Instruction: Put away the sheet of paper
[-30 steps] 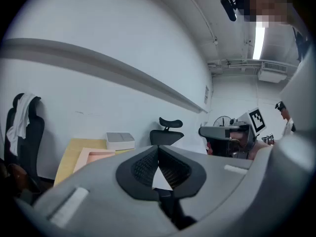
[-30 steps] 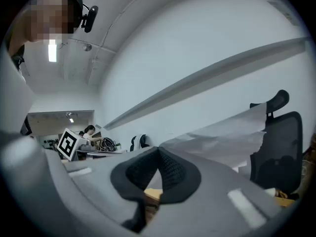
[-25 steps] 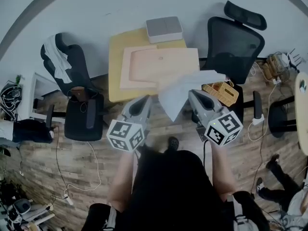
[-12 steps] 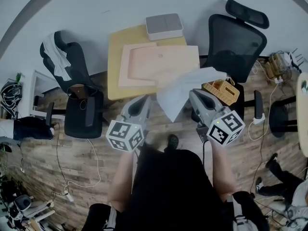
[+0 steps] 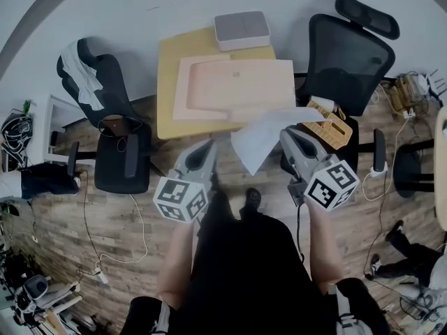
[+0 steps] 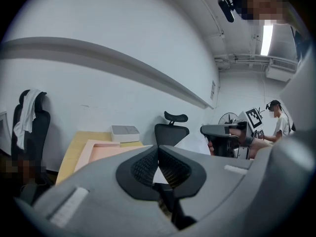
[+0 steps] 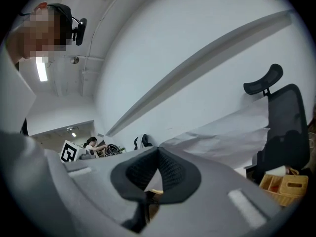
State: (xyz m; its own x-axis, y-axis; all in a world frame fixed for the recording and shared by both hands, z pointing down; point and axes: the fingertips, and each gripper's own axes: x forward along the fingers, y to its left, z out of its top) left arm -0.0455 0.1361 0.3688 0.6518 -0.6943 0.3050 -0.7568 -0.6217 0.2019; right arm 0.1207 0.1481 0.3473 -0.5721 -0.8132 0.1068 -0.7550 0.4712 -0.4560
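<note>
Tongs on the right [image 7: 158, 149] are clamped on an edge of the sheet of paper [image 5: 262, 137], which hangs in the air just off the near edge of the counter [image 5: 167, 82]. Left tongs [image 6: 158, 148] are pressed together with nothing between them.

Recommended: hold the clamp firm, carry the sheet level over the counter, probably to the pink tray [image 5: 237, 89], and release only once it lies flat.

No legible writing or brand noted, only square markers on the tongs.

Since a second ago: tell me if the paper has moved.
Yes, slightly. The paper, in the right gripper, covers less of the tray than before: it has drawn back toward the person.
</note>
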